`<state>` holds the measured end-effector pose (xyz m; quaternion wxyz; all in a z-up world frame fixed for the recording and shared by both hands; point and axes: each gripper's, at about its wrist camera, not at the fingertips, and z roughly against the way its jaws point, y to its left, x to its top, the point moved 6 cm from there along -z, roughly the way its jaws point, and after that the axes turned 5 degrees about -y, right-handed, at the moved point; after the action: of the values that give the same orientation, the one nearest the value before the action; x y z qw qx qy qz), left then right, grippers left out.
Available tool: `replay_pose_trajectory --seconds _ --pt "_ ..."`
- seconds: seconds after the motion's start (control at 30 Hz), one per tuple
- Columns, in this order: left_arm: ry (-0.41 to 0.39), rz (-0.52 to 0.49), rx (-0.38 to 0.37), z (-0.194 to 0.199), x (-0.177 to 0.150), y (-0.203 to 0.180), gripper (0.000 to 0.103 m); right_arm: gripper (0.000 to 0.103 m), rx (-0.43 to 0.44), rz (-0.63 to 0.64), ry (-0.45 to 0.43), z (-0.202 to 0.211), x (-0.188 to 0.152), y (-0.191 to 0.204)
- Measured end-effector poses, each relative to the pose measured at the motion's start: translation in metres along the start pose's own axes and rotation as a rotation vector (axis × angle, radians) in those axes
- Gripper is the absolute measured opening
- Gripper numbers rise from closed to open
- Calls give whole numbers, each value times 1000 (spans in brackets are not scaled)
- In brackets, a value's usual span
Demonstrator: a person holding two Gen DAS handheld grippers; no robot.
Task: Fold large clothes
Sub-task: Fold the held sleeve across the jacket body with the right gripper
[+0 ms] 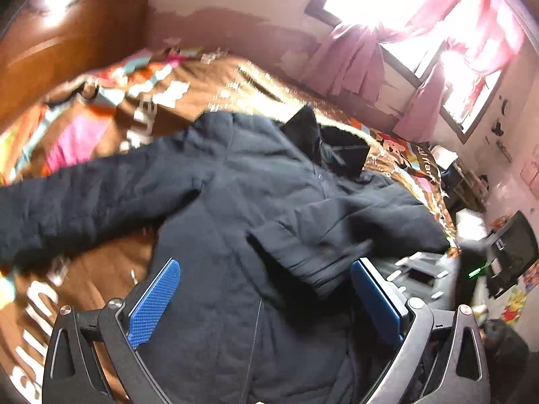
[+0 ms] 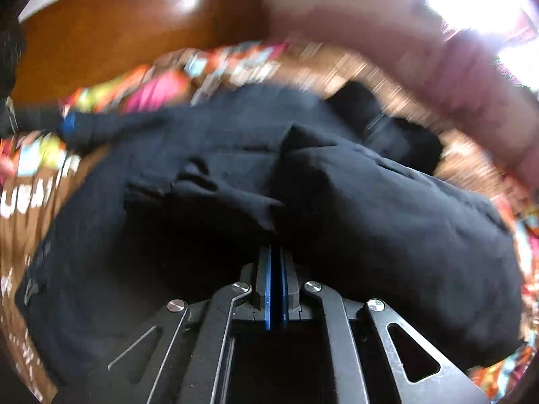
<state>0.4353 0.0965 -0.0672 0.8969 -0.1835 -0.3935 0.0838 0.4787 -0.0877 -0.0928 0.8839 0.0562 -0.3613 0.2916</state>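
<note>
A large dark navy padded jacket [image 1: 256, 208] lies spread on a bed, one sleeve [image 1: 84, 198] stretched out to the left and the other sleeve [image 1: 343, 235] folded across its front. My left gripper [image 1: 266, 289] is open above the jacket's lower part, its blue pads [image 1: 155, 299] wide apart and empty. In the right wrist view the jacket [image 2: 337, 208] fills the frame, blurred. My right gripper [image 2: 276, 252] is shut on a fold of the jacket's fabric, its blue pads [image 2: 267, 289] pressed close together.
The bed has a brown bedspread [image 1: 188, 84] with colourful cartoon print. A wooden headboard [image 1: 67, 33] stands at the far left. Pink curtains [image 1: 357, 64] hang at a bright window. My right gripper's body [image 1: 448, 269] shows blurred at the bed's right edge, near cluttered furniture [image 1: 505, 252].
</note>
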Motion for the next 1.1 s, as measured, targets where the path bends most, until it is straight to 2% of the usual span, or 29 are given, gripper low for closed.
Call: replay_pose_trajectory --seconds 0.03,0.07,0.17,0.23,0.33,0.4,0.5,0.53,0.57,0.6,0.63,0.7,0.77,0.87,0.97,1.1 --pt "25 22 0 -7 -7 4 102 20 31 4 74 -13 -16 14" --pt "39 36 -8 -8 -11 9 102 37 47 2 100 -15 -27 18" --pt "83 71 -44 -27 -23 8 102 56 115 -43 88 1 -52 15" --pt "108 89 -61 -38 -30 5 102 57 152 -83 70 24 -66 12" --pt "132 151 -91 -57 -35 -4 101 58 151 -115 25 57 -79 -6" --pt "128 178 -90 -70 -34 -12 92 59 133 -137 5 67 -87 -23" --pt "139 169 -17 -85 -32 -20 60 59 89 -195 -22 91 -106 -47" --pt "149 169 -3 -90 -32 -22 41 59 77 -219 -32 99 -113 -53" --pt "161 173 14 -93 -32 -22 30 59 68 -245 -40 106 -120 -61" --pt "162 174 39 -95 -31 -22 24 59 57 -265 -46 113 -127 -69" --pt "157 167 56 -95 -29 -22 12 59 45 -277 -49 112 -129 -79" --pt "122 146 72 -92 -23 -24 8 59 12 -303 -62 116 -135 -94" --pt "70 88 114 -81 -13 -29 3 60 -19 -323 -78 110 -126 -111" --pt "-41 -10 197 -60 10 -37 3 60 -89 -348 -116 104 -117 -134" --pt "-117 -79 266 -45 30 -36 3 60 -168 -354 -168 99 -102 -150" --pt "-119 -139 316 -51 37 -24 3 63 -220 -380 -186 79 -82 -163"
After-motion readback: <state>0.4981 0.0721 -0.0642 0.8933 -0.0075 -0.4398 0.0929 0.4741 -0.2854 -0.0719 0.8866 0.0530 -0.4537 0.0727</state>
